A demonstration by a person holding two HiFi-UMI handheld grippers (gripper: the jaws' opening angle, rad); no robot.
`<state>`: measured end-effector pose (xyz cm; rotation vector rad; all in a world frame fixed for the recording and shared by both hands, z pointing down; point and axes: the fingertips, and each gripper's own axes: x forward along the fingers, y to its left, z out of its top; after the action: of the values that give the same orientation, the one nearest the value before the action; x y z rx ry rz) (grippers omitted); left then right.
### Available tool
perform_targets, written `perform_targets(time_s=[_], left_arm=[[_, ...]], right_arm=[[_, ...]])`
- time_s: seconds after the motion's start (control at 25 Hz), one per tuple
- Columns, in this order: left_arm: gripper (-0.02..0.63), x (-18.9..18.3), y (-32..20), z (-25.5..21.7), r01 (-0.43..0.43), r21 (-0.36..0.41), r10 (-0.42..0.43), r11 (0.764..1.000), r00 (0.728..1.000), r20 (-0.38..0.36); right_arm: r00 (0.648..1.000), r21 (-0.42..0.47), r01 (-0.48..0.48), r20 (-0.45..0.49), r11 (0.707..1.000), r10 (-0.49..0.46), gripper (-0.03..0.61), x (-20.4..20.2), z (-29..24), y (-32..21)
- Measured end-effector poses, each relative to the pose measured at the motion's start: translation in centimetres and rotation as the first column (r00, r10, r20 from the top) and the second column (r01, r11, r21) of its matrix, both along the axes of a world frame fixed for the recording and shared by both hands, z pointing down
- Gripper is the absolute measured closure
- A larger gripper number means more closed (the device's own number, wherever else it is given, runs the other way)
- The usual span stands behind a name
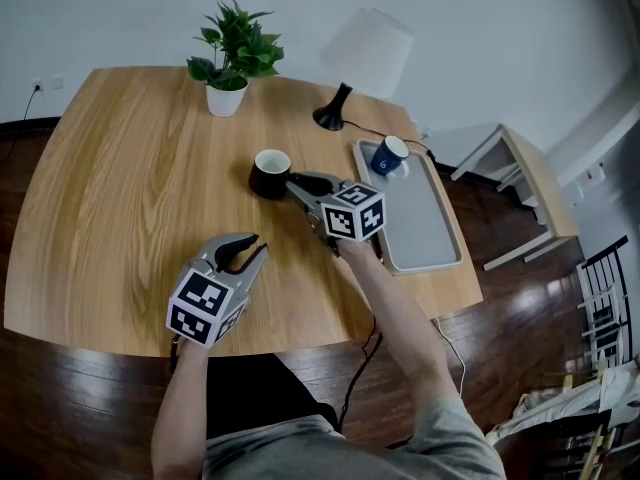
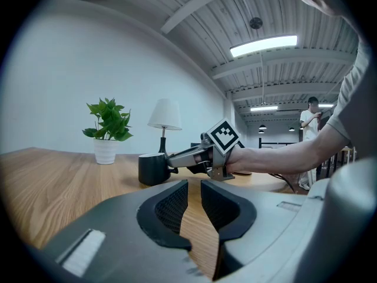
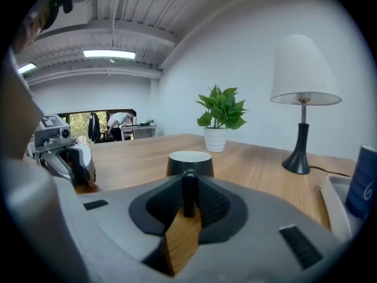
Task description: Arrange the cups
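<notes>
Black cup point(image 1: 270, 174): matte, white inside, upright on the wooden table point(image 1: 120, 188), just past table centre toward 1 o'clock. Its handle points to 4 o'clock and is pinched in the right gripper point(image 1: 293, 182). Blue cup point(image 1: 390, 156): white logo, white inside, upright at the 12 o'clock end of the grey tray point(image 1: 425, 228), at 3 o'clock from the black cup and well apart.

Blue cup point(image 3: 361, 180) partly off-frame

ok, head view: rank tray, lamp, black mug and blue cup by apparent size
1. grey tray
2. lamp
3. black mug and blue cup: look about alike, so not ranked.
</notes>
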<state>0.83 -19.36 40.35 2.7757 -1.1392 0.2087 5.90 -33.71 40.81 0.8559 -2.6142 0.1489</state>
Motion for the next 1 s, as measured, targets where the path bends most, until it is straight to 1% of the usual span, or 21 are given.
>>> perform_targets(time_s=[0.08,0.16,0.24,0.32,0.4,0.48,0.56,0.64,0.76,0.92,1.0], left_arm=[[0.534,-0.2,0.0,-0.1,0.003,-0.001,-0.003,1.000,1.000,0.000],[0.534,-0.2,0.1,0.0,0.007,-0.001,-0.007,1.000,1.000,0.000],[0.534,-0.1,0.0,0.0,0.006,-0.001,-0.006,1.000,1.000,0.000],[0.534,0.0,-0.1,-0.2,0.005,0.001,-0.005,1.000,1.000,0.000],[0.534,0.0,-0.1,-0.2,0.004,0.001,-0.004,1.000,1.000,0.001],[0.534,-0.1,-0.1,-0.2,0.002,0.001,-0.002,1.000,1.000,0.003],[0.534,-0.1,-0.1,-0.1,0.003,0.001,-0.003,1.000,1.000,0.003],[0.534,-0.1,0.0,0.0,0.006,0.000,-0.006,1.000,1.000,0.002],[0.534,0.0,0.0,0.1,0.006,-0.001,-0.006,1.000,1.000,0.001],[0.534,0.1,-0.1,0.0,0.005,0.000,-0.005,1.000,1.000,0.000],[0.534,0.1,-0.1,0.0,0.004,0.000,-0.004,1.000,1.000,-0.001]], right_arm=[[0.999,0.011,-0.013,0.033,1.000,0.013,0.492,1.2,-1.2,0.6],[0.997,0.023,-0.037,0.065,0.999,0.035,0.492,3.3,-2.5,1.2],[0.993,0.044,-0.079,0.092,0.996,0.074,0.492,6.4,-4.2,1.5],[0.986,0.082,-0.140,0.104,0.987,0.131,0.492,10.3,-6.3,1.6],[0.973,0.121,-0.220,0.103,0.968,0.208,0.492,15.0,-8.0,1.6],[0.952,0.146,-0.304,0.085,0.942,0.294,0.492,19.9,-8.7,1.4],[0.930,0.144,-0.368,0.055,0.918,0.364,0.492,24.0,-8.1,1.1],[0.913,0.116,-0.406,0.024,0.906,0.406,0.492,26.8,-6.6,0.9],[0.905,0.073,-0.421,-0.025,0.904,0.424,0.492,28.7,-4.1,0.8],[0.909,0.039,-0.413,-0.039,0.910,0.415,0.492,29.4,-2.7,0.6],[0.909,0.023,-0.412,-0.067,0.911,0.412,0.492,29.8,-2.0,0.7]])
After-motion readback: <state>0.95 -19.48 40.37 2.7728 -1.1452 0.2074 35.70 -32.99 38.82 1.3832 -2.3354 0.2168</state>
